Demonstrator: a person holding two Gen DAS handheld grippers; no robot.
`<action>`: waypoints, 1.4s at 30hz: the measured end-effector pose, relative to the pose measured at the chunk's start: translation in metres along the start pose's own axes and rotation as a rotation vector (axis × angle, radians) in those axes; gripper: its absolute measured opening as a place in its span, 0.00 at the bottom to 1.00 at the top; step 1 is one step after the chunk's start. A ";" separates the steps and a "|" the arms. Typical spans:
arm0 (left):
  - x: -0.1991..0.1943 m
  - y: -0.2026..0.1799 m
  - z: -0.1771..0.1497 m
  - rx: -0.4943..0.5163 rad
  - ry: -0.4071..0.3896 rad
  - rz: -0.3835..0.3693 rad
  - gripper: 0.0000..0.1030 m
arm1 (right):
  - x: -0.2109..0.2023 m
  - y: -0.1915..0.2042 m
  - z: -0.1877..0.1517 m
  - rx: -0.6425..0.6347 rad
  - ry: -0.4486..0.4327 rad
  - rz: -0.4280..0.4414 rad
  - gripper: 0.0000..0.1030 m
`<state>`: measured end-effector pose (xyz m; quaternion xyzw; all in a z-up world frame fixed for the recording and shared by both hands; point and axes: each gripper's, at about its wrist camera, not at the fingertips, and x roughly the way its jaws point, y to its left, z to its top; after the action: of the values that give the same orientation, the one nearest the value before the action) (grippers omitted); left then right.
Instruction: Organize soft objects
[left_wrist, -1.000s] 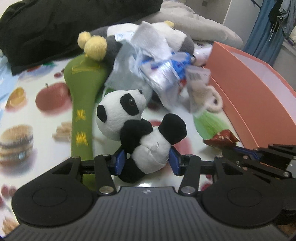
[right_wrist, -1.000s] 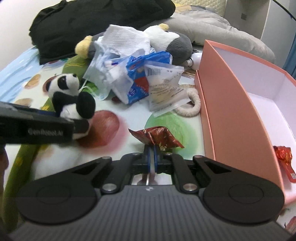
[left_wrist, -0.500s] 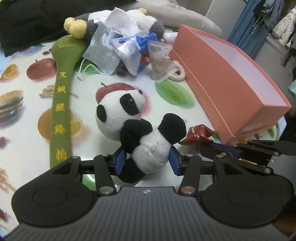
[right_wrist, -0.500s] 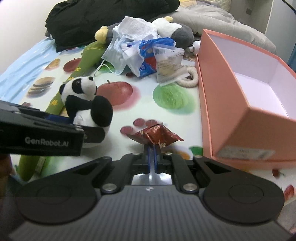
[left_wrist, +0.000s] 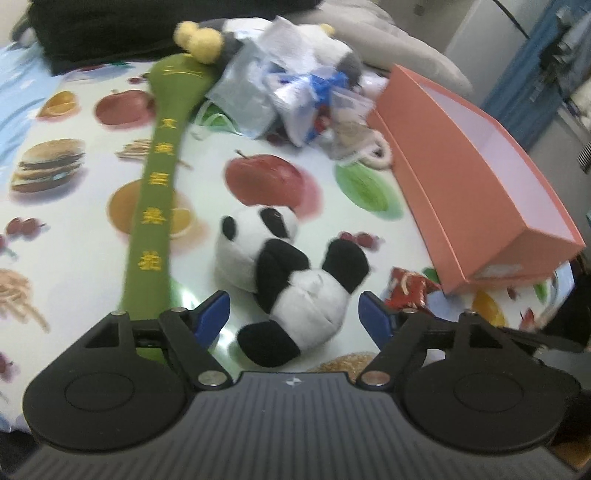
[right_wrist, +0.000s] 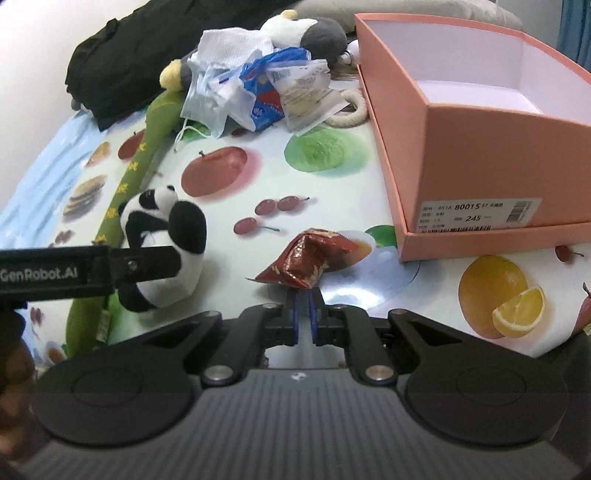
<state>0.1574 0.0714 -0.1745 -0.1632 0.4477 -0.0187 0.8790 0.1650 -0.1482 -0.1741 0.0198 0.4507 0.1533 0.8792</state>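
Left wrist view: left gripper (left_wrist: 293, 314) spread wide, blue pads clear of the panda plush (left_wrist: 291, 284) on both sides, gripping nothing. Panda lies on the fruit-print tablecloth (left_wrist: 66, 206) between the fingers, head away from the camera and up-left, rump and black feet toward the gripper; long axis runs roughly along the fingers, tilted a bit left. Green stick-shaped plush (left_wrist: 155, 206) just left of it, long axis running away toward the pile of wrappers and a face mask (left_wrist: 291, 96), with a grey-white plush (left_wrist: 332, 51) behind. Pink shoebox (left_wrist: 480, 177) to the right, open; interior mostly hidden here.

Right wrist view: right gripper (right_wrist: 303, 314) nearly closed, narrow slit between pads, pinching the edge of a red crumpled snack wrapper (right_wrist: 310, 258), which sits near the box's front-left corner. Pink shoebox (right_wrist: 472, 155): visible floor looks empty. Panda plush (right_wrist: 162, 243) at left beside the left gripper's finger (right_wrist: 144, 264), head pointing away.

Progress guess: early. Nothing soft is visibly boxed; panda, green plush, grey-white plush and the pile remain out.
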 end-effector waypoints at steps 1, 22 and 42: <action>-0.002 0.001 0.001 -0.016 -0.011 -0.006 0.78 | -0.002 -0.001 0.000 0.008 -0.008 0.003 0.37; 0.007 0.012 0.006 -0.323 -0.090 0.018 0.72 | 0.016 -0.015 0.010 0.153 -0.088 0.015 0.52; 0.029 0.011 0.003 -0.380 -0.055 0.012 0.54 | 0.024 -0.008 0.007 0.042 -0.066 0.068 0.34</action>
<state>0.1762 0.0774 -0.1989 -0.3239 0.4199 0.0759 0.8444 0.1858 -0.1484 -0.1899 0.0584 0.4234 0.1728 0.8874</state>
